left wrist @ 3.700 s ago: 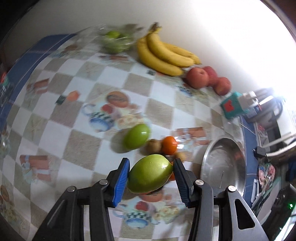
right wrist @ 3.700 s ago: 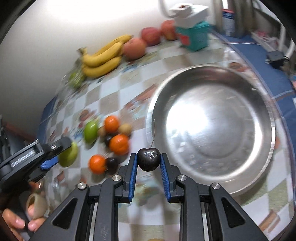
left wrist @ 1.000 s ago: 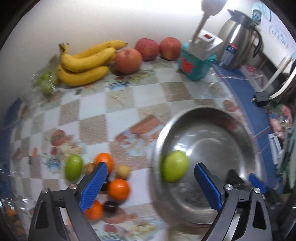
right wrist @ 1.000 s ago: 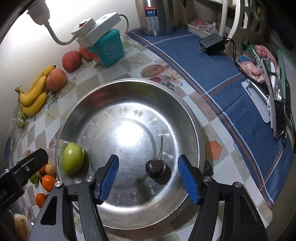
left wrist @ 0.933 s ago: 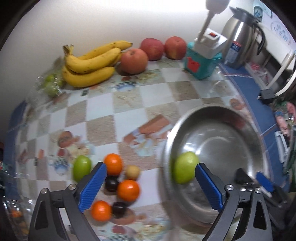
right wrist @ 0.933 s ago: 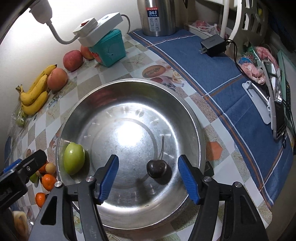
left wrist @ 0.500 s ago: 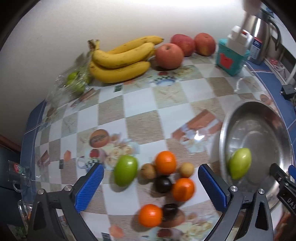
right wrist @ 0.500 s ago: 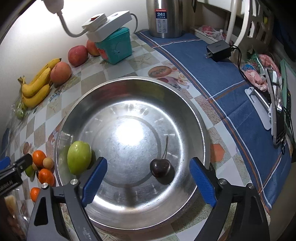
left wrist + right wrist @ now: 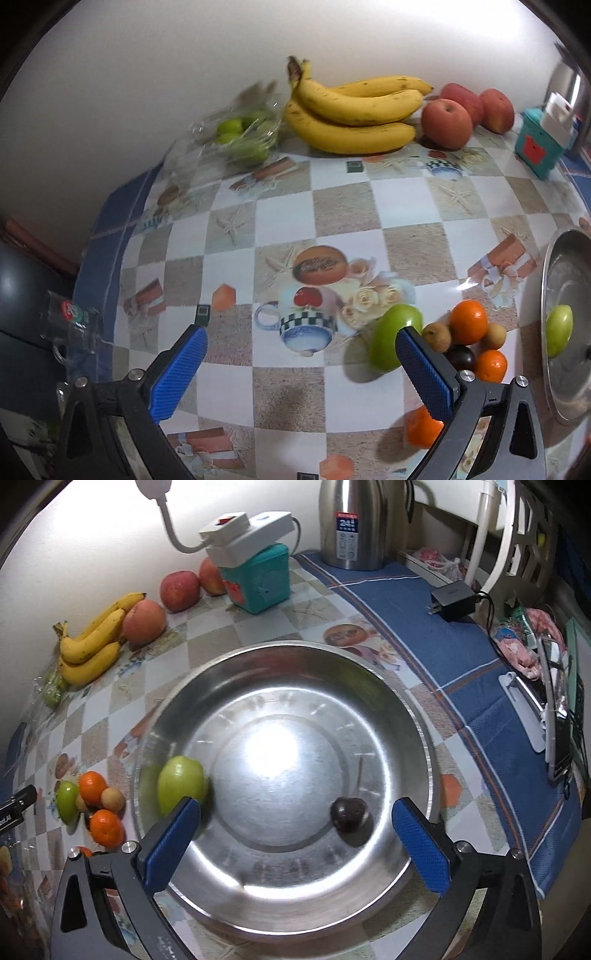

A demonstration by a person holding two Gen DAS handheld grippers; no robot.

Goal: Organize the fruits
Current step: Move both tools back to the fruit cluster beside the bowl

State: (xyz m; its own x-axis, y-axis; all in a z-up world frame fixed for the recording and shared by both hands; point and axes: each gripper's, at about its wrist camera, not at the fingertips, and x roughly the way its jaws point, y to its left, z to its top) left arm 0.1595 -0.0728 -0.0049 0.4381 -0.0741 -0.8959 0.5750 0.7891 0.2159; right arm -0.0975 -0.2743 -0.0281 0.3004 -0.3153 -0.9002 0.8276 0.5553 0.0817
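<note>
**Fruit sorting: two pieces delivered, both tools free**

Steel bowl (image 9: 424, 738): now contains one green fruit (image 9: 181, 784) at its left wall and one dark cherry (image 9: 349, 814), both released moments ago. Left hand-held gripper (image 9: 301, 369): wide open, empty, swung back over the worktop (image 9: 332, 206) toward the remaining cluster, a second green fruit (image 9: 391, 339) and oranges (image 9: 467, 321). Right hand-held gripper (image 9: 295, 834): wide open, empty, above the bowl. Next pick likely from the cluster.
</note>
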